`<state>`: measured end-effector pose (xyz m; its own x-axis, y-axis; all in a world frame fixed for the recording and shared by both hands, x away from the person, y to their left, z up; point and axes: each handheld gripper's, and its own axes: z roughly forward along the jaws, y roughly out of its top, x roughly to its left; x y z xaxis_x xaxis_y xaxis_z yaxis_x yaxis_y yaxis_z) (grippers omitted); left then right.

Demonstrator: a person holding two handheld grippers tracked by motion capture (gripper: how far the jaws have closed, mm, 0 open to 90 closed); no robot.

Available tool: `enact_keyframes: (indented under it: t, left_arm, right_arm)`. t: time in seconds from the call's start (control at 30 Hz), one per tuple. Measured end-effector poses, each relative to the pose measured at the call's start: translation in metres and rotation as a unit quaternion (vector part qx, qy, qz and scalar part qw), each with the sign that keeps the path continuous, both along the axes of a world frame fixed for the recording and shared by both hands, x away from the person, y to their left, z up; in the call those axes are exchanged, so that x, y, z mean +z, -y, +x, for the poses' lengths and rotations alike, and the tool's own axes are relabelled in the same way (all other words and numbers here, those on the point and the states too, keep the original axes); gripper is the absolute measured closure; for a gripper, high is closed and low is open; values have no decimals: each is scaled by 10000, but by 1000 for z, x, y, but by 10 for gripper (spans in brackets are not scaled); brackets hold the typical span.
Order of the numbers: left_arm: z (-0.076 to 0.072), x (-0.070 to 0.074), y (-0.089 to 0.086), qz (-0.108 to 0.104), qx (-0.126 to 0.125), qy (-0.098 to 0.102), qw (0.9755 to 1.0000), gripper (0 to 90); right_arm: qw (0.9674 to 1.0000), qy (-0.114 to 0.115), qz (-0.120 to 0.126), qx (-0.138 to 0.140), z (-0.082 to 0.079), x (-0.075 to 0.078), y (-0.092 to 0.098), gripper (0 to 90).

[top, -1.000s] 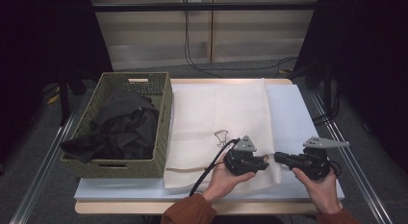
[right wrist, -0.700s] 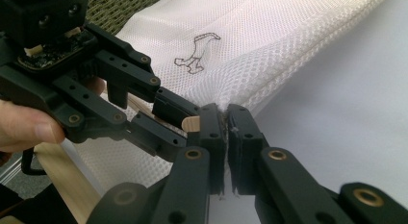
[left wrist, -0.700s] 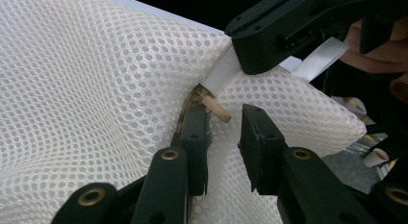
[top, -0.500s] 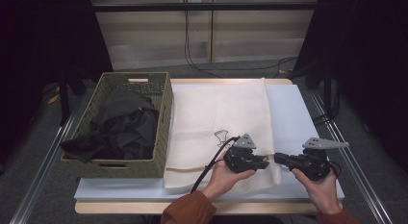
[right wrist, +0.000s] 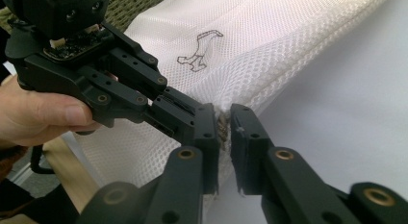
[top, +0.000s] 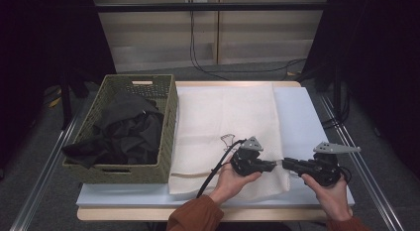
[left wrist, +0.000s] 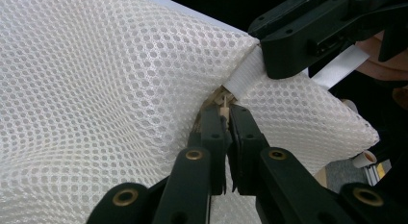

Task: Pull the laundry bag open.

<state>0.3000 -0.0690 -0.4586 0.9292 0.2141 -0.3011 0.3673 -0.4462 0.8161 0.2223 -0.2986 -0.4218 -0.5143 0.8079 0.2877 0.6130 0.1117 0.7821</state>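
High view: both claws at mesh laundry bag (top: 228, 122) corner, lower centre | left claw (left wrist: 225, 119) clamped on zipper pull (left wrist: 224, 100), having just closed | right claw (right wrist: 225, 124) narrowly parted around bag edge, having just opened | bag unfilled, dark clothes (top: 124, 129) remain in basket (top: 168, 117), left of frame.

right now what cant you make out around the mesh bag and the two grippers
- Zipper pull at the mesh bag corner: left gripper jaws cover it in the left gripper view; too small in the high view.
- Right gripper: its own jaws hide what the pads pinch.
- Small outline mark on the mesh: too small to read.
- Dark clothes in the green basket: bunched together, separate pieces untellable.
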Motion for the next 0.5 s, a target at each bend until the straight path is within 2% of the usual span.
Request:
enact_keyframes:
  t: [0.07, 0.13, 0.17, 0.23, 0.33, 0.37, 0.5]
  left_arm:
    - [-1, 1, -1, -82, -48, -20, 10000, 864]
    - [-3, 4, -1, -101, -64, 42, 9999, 869]
    - [-3, 5, -2, -96, -72, 59, 9999, 869]
    - [-3, 6, -2, -67, -95, 80, 9999, 869]
    - [-2, 5, -2, -50, -83, 65, 9999, 869]
    - [-1, 5, -2, -63, -105, 54, 9999, 869]
    - [-1, 5, -2, -101, -85, 37, 9999, 869]
  right_arm:
    - [10000, -36, 51, -55, 1, -2, 2, 722]
    - [9998, -128, 102, -108, 3, -6, 3, 673]
    - [9994, -219, 213, -131, 5, -10, 4, 636]
    - [9993, -233, 273, -104, 6, -11, 4, 627]
    - [9984, -266, 474, -127, 8, -11, 4, 656]
    - [9984, -266, 474, -127, 8, -11, 4, 656]
    - [9978, -182, 635, -54, 9, -9, 4, 766]
